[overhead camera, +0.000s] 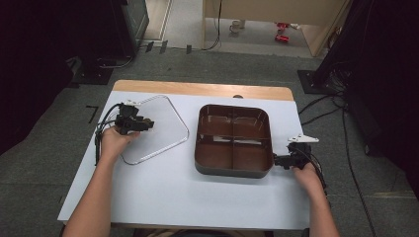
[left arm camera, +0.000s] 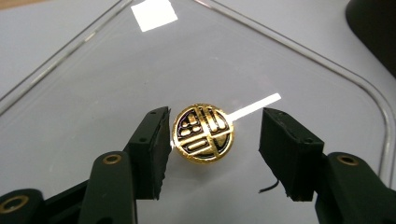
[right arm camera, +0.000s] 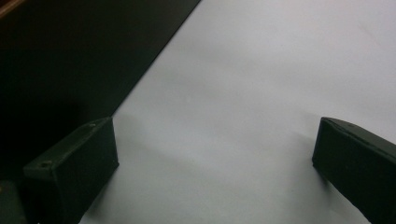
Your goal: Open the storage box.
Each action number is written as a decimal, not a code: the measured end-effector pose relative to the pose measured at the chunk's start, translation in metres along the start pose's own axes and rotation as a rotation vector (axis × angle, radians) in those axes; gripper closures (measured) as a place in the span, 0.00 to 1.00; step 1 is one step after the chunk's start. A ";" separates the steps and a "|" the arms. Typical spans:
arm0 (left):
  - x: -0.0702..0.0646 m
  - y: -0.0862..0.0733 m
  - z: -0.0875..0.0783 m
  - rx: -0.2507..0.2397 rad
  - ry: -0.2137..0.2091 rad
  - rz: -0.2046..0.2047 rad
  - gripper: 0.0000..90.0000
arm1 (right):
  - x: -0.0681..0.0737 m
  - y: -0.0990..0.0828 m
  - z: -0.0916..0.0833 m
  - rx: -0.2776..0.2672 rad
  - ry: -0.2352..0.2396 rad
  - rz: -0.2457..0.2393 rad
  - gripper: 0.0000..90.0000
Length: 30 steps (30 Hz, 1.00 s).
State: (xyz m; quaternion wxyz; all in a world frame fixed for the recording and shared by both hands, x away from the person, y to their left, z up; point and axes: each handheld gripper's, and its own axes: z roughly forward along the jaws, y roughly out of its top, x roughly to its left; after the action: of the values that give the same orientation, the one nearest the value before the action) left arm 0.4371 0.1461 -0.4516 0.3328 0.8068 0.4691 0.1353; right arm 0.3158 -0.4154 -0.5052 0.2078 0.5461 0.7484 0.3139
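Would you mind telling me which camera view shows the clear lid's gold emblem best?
The left gripper view: the gold emblem sits large and sharp on the clear lid, between the open jaws. In the high view the lid is only an outline, its emblem too small to tell.

Looks like a lab or recording studio setup, not anyone's home. There's grey carpet tile on the floor (overhead camera: pixel 207 64), black cables (overhead camera: pixel 341 103) snaking all over it, dark stands and equipment (overhead camera: pixel 126 24) crowding both sides, and a small wooden desk (overhead camera: pixel 197 89) covered with a plain white sheet. Feels purpose-built for filming tabletop stuff.
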 end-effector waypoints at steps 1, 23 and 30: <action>-0.002 0.001 -0.003 -0.004 -0.001 0.004 0.47 | 0.000 0.000 0.000 0.000 0.000 0.000 0.00; -0.057 0.008 -0.037 -0.096 -0.117 0.095 0.38 | 0.000 0.000 0.000 -0.001 0.000 -0.002 0.00; -0.076 0.001 -0.032 -0.087 -0.165 0.128 0.33 | 0.000 0.000 0.000 -0.001 0.000 -0.001 0.00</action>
State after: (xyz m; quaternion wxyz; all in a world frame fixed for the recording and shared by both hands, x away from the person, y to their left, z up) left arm 0.3805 0.0945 -0.4202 0.3957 0.8284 0.3811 0.1096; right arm 0.3158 -0.4154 -0.5052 0.2081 0.5457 0.7486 0.3140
